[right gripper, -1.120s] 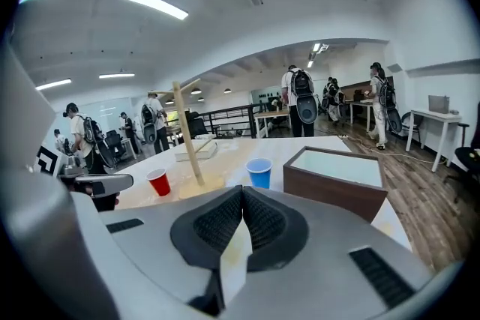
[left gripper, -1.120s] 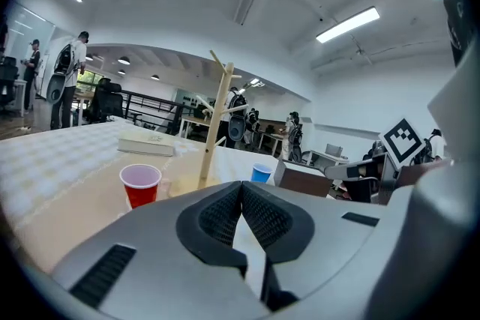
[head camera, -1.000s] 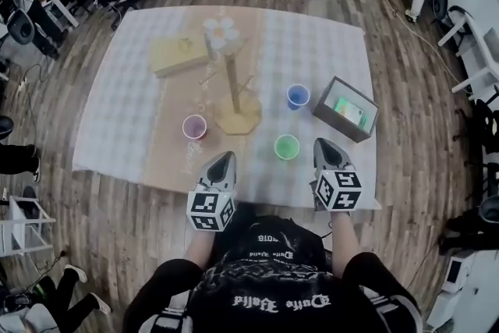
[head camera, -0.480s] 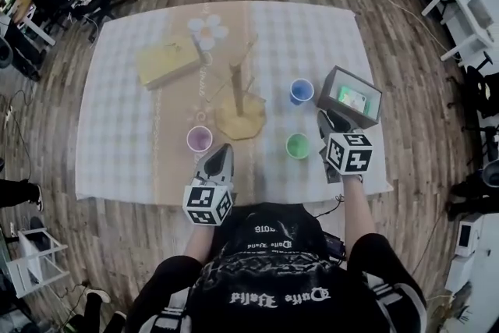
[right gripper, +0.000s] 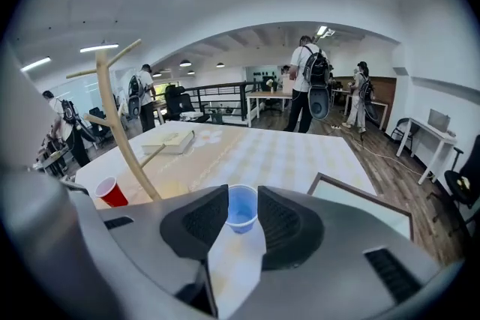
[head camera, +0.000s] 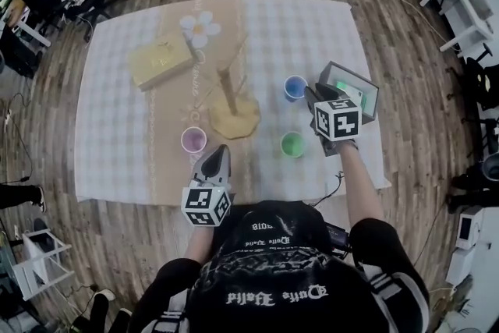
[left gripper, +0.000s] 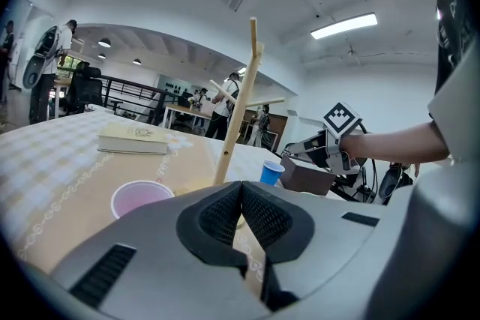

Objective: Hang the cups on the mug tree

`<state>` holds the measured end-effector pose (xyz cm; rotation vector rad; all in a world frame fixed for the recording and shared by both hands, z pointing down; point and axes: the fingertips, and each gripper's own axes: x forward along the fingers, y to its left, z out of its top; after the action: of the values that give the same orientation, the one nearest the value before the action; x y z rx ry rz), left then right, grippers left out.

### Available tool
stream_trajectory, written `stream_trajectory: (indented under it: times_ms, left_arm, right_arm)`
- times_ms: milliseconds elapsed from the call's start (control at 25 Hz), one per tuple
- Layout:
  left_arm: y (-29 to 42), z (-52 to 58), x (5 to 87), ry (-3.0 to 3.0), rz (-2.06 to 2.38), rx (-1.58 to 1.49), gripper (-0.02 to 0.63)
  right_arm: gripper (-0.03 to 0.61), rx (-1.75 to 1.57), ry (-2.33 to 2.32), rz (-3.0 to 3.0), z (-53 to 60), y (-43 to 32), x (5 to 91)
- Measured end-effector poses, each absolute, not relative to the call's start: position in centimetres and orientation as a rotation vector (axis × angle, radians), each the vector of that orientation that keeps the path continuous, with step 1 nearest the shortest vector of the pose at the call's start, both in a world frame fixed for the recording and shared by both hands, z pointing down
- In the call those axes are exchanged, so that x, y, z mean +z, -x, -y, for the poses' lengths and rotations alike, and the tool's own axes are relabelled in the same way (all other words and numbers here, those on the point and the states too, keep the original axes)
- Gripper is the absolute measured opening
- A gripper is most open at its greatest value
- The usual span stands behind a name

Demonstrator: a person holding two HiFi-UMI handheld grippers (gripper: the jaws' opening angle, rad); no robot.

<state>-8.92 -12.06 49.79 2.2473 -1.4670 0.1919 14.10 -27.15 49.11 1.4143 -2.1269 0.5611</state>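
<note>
The wooden mug tree (head camera: 227, 92) stands mid-table with bare pegs. Around it stand a pink cup (head camera: 193, 140), a green cup (head camera: 292, 143) and a blue cup (head camera: 295, 87), all upright on the cloth. My right gripper (head camera: 313, 94) sits just right of the blue cup; its jaws have just been opening and stand open. In the right gripper view the blue cup (right gripper: 241, 210) shows in the gap just beyond the fingertips, untouched. My left gripper (head camera: 219, 154) hovers near the table's front edge, shut and empty, with the pink cup (left gripper: 141, 198) ahead on its left.
A dark open box (head camera: 348, 90) sits right behind my right gripper at the table's right edge. A yellow book (head camera: 160, 63) lies at the back left. The checked cloth (head camera: 125, 136) covers the table. People and chairs stand around the room.
My right gripper has moved forward from the front edge past the green cup to the blue cup, and its jaws have opened. The left gripper edged forward slightly and stayed shut.
</note>
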Motion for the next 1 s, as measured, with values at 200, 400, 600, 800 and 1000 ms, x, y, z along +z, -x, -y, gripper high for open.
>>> stream_trajectory:
  times_ms: [200, 400, 600, 800, 1000]
  left_arm:
    - [8.9, 12.4, 49.6, -2.23, 1.504, 0.19, 0.018]
    - [9.5, 12.0, 50.1, -2.185, 1.538, 0.202, 0.02]
    - [9.6, 12.3, 50.6, -2.154, 1.555, 0.212, 0.018]
    - [9.0, 12.7, 50.7, -2.155, 1.547, 0.215, 0.02]
    - [8.8, 12.6, 50.9, -2.145, 1.548, 0.223, 0.019]
  right_arm:
    - [0.132, 0.519, -1.215, 2.083, 29.4, -13.5, 50.0]
    - [0.133, 0.452, -1.006, 2.018, 31.2, -13.4, 51.2]
    - [0.138, 0.501, -0.837, 1.966, 32.0, -13.3, 53.8]
    - [0.144, 0.453, -0.703, 1.91, 32.8, -12.9, 55.1]
    - [0.144, 0.508, -0.603, 1.874, 33.1, -12.2, 56.7]
